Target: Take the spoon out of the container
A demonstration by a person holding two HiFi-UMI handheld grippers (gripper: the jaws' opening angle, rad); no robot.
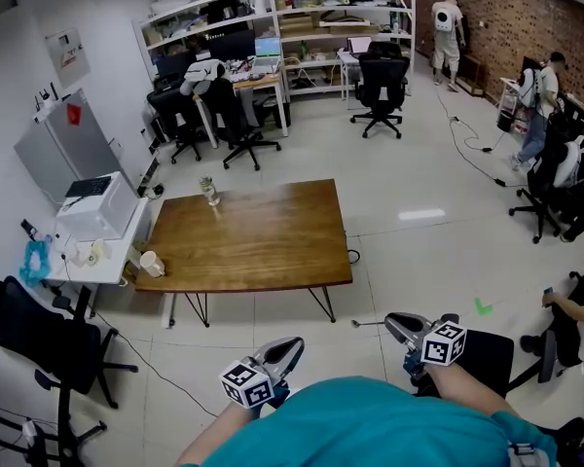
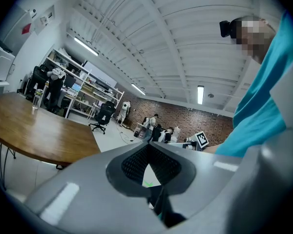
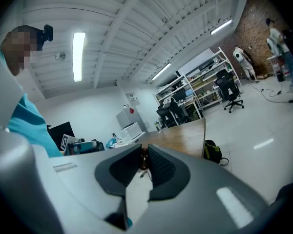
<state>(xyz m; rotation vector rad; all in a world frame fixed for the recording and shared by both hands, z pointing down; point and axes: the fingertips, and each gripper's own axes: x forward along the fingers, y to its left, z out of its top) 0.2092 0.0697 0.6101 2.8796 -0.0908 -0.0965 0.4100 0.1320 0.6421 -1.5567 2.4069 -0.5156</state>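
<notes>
The right gripper (image 1: 393, 323) has its fingers drawn narrow, clamped on one end of a slim, long-handled spoon (image 1: 368, 323) that sticks out sideways from the fingertips towards the left gripper (image 1: 292, 345). The left gripper's fingers meet at their tips with nothing between them. Far ahead of both pairs of fingers, a small clear glass jar (image 1: 210, 192) stands on a brown rectangular wooden table (image 1: 263, 241), well apart from the spoon

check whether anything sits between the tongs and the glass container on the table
Nothing visible does: only floor and bare table lie between the left tongs or right tongs and the glass container. The cup sits aside at the table's left edge. The right tongs grip a thin spoon.
</notes>
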